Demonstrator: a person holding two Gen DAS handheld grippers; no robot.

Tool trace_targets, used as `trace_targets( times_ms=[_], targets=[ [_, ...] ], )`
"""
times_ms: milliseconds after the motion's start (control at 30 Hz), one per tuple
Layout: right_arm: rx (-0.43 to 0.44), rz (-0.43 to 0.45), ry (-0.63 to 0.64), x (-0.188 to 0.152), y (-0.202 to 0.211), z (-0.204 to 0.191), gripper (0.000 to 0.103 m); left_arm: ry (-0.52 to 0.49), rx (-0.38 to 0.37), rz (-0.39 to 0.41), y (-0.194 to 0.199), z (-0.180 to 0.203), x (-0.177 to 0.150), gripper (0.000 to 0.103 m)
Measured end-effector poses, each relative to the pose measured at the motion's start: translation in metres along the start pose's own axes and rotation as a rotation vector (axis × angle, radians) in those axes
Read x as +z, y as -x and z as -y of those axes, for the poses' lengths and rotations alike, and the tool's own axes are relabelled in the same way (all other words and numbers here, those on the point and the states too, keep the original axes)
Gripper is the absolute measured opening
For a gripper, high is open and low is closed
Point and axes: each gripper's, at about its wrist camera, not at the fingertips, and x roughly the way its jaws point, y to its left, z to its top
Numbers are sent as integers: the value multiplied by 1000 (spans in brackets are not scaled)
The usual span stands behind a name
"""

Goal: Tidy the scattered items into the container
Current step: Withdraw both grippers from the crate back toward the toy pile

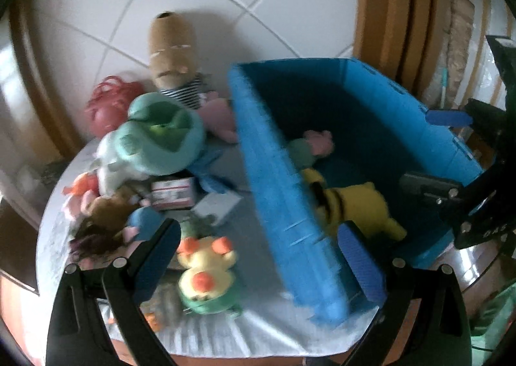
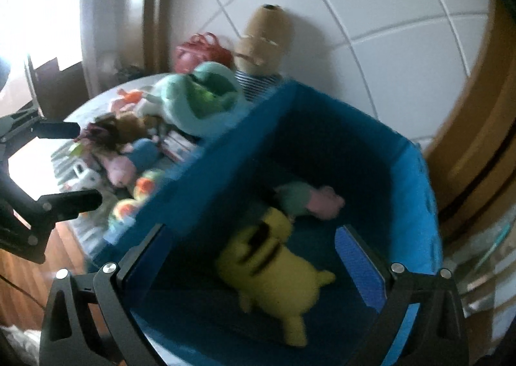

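two grippers, both with jaws spread wide and nothing between them. right gripper [image 2: 258,256] hangs over the bin [image 2: 416,192], pointing down into it, with the yellow plush [image 2: 274,272] lying on the bin floor right under the gap and a green-and-pink plush [image 2: 309,198] at about 1 o'clock from it. left gripper [image 1: 261,250] sits low over the table [image 1: 251,333], straddling the bin's near wall: one finger is out by the duck plush [image 1: 206,272], the other is past the wall on the bin side.

the rest of the pile is on the table at 9 to 11 o'clock of the bin: teal plush [image 1: 161,137], small box [image 1: 174,193], tan doll [image 1: 174,53] leaning on the tiled wall, plus smaller bits too blurry to name.

handling-wise, my guess is it's all light, squashy stuff that won't slip or break. i'd pinch a plush across a fat part like the body or head, since a limb would flop. the box is stiffer, so take it across its short sides.
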Motion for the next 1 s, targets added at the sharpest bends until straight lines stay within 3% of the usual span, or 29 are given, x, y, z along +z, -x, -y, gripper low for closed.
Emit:
trace_targets(
  times_ms=[233,467,733,1000],
  targets=[
    [37,16,21,30,-11,-107,102,41,74,4,35,-109,-58,99],
    [76,15,20,51,-28,-193,102,62,110,7,49,-184,-99,99],
    [114,-9,7,71,-60,-225,102,140,117,6,35,-245,-118,99],
    [177,-34,-32,101,-118,-217,102,179,190,-46,-2,-301,-104,99]
  ],
)
